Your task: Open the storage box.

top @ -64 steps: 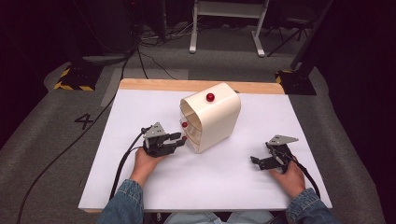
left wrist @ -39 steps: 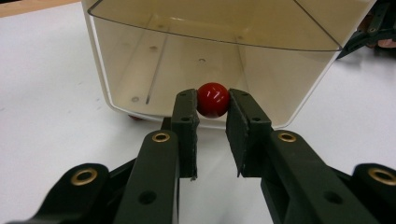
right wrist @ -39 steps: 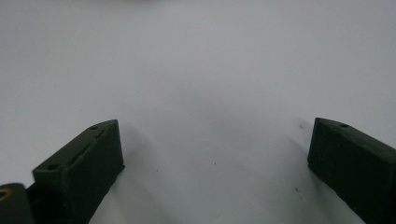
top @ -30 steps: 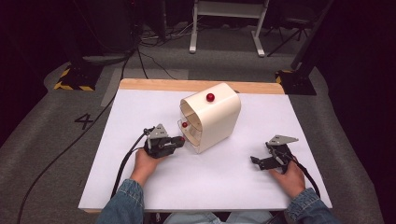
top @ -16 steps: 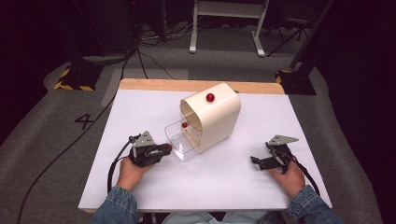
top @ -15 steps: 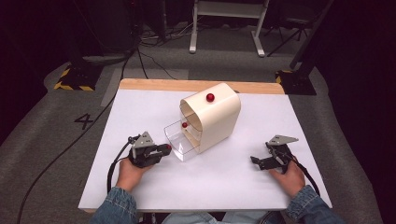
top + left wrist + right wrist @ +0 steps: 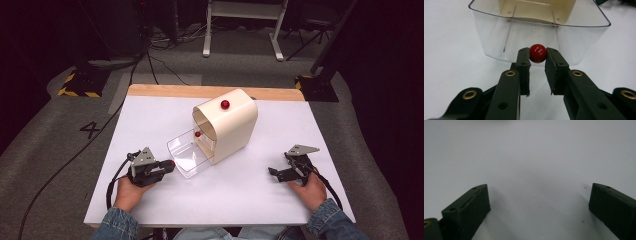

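A cream rounded box (image 7: 231, 129) stands mid-table with a red knob (image 7: 225, 104) on its top. Its clear plastic drawer (image 7: 186, 153) is slid out toward my left hand. The left gripper (image 7: 170, 165) is shut on the drawer's red ball knob (image 7: 538, 53), which sits between the tips of its jaws; in the left gripper view the drawer (image 7: 499, 42) looks empty. A second small red ball (image 7: 198, 134) shows inside the box opening. My right gripper (image 7: 274, 173) rests open on the table at the right, nothing between its jaws (image 7: 539, 195).
The white table top (image 7: 150, 115) has a wooden strip along its far edge (image 7: 165, 90). Beyond the table are a dark floor with cables, a yellow-black striped base (image 7: 75, 90) at the left and a white stand (image 7: 245, 30) at the back.
The left gripper has drawn back toward the person with the red knob in it, and the clear drawer has slid out of the box. The right gripper has stayed put.
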A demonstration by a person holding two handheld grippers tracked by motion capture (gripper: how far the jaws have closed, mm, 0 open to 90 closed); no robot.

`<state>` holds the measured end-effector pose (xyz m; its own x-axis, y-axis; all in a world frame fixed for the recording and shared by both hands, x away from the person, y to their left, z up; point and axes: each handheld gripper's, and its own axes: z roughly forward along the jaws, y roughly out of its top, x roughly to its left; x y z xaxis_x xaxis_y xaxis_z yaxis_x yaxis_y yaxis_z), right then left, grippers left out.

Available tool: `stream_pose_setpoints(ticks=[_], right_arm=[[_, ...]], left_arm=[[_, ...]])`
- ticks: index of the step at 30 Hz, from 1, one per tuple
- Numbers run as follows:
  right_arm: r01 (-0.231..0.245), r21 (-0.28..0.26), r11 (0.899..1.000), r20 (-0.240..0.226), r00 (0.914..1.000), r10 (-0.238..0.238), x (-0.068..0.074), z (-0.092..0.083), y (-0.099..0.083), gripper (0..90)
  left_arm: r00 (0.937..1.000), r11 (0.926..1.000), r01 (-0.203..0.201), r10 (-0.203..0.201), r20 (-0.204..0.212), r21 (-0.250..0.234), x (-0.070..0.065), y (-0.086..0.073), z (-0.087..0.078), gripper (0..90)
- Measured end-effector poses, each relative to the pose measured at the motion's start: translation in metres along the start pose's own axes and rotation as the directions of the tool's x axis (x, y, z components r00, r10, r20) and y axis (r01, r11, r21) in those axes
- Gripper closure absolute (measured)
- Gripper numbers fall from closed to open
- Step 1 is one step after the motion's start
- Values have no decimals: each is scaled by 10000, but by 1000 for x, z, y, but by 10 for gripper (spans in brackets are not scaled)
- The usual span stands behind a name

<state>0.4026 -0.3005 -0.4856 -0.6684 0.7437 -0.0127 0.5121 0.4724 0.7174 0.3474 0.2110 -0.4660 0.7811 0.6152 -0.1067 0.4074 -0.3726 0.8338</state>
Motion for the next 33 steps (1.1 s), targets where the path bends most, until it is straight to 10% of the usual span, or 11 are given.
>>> stream_pose_setpoints(ticks=[15, 33], right_arm=[[7, -2, 10000, -4, 10000, -7, 0, 0, 0, 35], [1, 1, 10000, 5, 10000, -1, 0, 0, 0, 35]], left_arm=[[9999, 9981, 89, -97, 124, 616, -5, -2, -3, 499], [9995, 9956, 296, -287, 113, -891, -4, 47, -25, 475]])
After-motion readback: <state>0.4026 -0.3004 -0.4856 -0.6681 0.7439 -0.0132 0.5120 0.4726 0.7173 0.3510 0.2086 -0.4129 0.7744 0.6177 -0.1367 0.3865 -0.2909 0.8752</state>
